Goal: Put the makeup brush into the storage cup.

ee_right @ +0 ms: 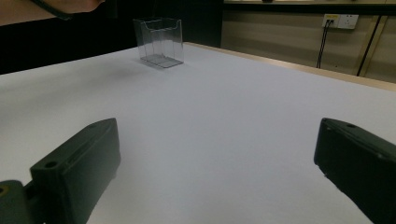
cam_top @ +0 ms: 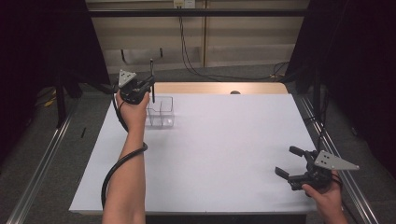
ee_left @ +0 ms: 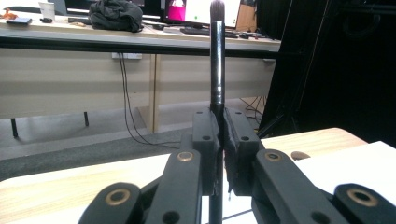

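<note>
My left gripper (cam_top: 149,86) is at the table's far left, shut on a thin black brush (cam_top: 152,70) that stands upright. In the left gripper view the jaws pinch the brush's (ee_left: 217,60) handle, its soft tip pointing up, with the gripper (ee_left: 218,116) level. The brush's lower end hangs over a clear plastic holder (cam_top: 161,112) with two compartments; whether it reaches inside I cannot tell. My right gripper (cam_top: 285,161) rests near the front right corner, open and empty. In its own view the right gripper (ee_right: 215,158) faces the holder (ee_right: 159,42) far across the white sheet.
A white sheet (cam_top: 210,149) covers the table, with a wooden strip (cam_top: 219,87) bare along the far edge and a small dark round spot (cam_top: 235,92) on it. Metal rails (cam_top: 42,158) run along both sides. Cables (cam_top: 187,56) hang behind the table.
</note>
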Demonstrator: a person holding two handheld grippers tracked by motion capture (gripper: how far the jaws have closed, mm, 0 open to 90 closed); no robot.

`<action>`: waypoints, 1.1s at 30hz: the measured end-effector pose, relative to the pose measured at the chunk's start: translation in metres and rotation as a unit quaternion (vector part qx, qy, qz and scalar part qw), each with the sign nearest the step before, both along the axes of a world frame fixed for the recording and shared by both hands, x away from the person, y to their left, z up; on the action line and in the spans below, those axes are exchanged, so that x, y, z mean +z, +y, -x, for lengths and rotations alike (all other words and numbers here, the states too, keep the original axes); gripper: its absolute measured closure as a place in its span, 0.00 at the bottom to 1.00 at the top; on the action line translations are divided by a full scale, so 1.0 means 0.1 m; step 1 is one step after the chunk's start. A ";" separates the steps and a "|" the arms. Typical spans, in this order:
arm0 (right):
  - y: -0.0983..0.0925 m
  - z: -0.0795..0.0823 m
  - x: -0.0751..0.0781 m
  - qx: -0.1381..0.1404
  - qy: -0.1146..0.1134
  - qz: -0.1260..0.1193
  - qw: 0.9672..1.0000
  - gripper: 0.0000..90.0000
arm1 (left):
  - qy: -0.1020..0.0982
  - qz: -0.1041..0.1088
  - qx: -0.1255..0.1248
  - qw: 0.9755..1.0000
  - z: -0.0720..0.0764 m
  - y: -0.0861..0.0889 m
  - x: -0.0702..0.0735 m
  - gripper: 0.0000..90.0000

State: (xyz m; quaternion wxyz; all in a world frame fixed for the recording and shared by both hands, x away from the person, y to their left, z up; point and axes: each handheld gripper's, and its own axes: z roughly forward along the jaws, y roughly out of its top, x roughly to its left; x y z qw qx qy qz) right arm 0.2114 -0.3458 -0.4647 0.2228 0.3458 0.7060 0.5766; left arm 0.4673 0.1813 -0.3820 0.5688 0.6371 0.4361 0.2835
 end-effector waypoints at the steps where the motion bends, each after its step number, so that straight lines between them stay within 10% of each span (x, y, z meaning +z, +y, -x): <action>1: 0.00 0.00 0.00 0.000 0.000 -0.001 1.000 0.00 | 0.000 0.002 0.000 1.000 0.00 0.00 -0.01 0.93; 33: 0.01 0.00 0.00 0.001 0.000 0.000 1.000 0.00 | 0.008 0.011 0.000 1.000 0.06 -0.06 -0.15 0.93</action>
